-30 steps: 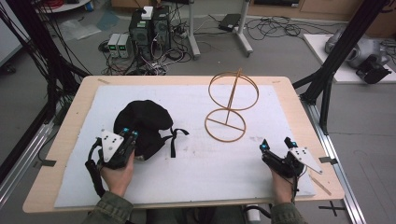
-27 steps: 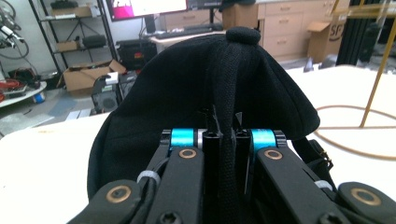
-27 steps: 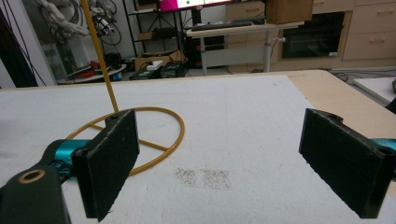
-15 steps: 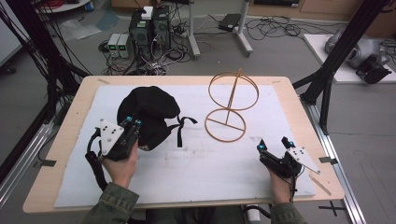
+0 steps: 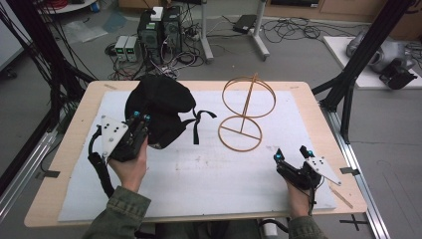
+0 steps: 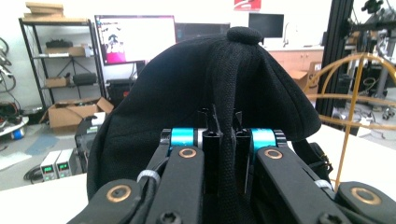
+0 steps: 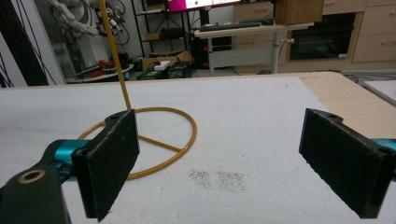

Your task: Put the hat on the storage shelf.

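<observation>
Left of the wire stand (image 5: 247,113), left gripper (image 5: 140,119) was clamped on the black cap (image 5: 159,107), probably its rear seam; right gripper (image 5: 291,155) sat wide; lift slowly, crown over the ring

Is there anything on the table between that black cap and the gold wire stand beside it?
Nothing solid. The black cap, pinched in the left gripper, sits left of the wire stand. Between them lies bare white mat, apart from the cap's own strap trailing toward the stand's base ring.
</observation>
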`<state>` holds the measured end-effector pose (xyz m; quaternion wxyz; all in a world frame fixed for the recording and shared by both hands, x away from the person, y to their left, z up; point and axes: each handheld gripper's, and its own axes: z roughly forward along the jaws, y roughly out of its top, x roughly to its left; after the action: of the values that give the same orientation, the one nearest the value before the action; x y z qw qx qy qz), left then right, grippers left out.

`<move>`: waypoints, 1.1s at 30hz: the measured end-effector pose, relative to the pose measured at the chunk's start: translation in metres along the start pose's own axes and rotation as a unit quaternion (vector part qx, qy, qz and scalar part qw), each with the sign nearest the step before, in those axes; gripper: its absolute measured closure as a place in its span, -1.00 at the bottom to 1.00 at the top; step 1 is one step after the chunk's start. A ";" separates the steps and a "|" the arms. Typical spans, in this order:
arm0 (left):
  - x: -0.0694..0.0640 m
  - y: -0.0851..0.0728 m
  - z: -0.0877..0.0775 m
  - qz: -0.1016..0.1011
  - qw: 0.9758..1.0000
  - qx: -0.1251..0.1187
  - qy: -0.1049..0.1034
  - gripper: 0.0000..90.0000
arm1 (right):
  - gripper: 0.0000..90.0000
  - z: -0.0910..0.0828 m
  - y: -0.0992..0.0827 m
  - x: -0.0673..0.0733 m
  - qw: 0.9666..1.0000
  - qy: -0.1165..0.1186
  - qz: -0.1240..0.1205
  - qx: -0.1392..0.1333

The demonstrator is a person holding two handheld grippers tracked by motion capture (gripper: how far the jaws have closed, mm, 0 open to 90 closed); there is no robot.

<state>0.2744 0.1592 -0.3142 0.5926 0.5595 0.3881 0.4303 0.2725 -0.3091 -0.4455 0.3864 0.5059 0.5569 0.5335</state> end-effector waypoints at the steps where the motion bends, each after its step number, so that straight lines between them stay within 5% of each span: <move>1: 0.000 0.002 0.000 -0.003 1.000 -0.004 0.000 0.94 | -0.75 0.000 0.000 0.000 1.000 0.000 0.000 0.000; 15: -0.004 0.021 0.008 -0.018 0.999 -0.036 -0.014 0.94 | -0.75 0.001 0.000 0.002 1.000 0.003 0.007 -0.001; 33: -0.027 0.042 0.039 -0.040 0.994 -0.069 -0.079 0.94 | -0.75 0.001 0.000 0.001 1.000 0.005 0.005 0.001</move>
<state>0.2986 0.1210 -0.2698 0.6750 0.5335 0.3315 0.3870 0.2733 -0.3077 -0.4454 0.3803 0.5066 0.5565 0.5376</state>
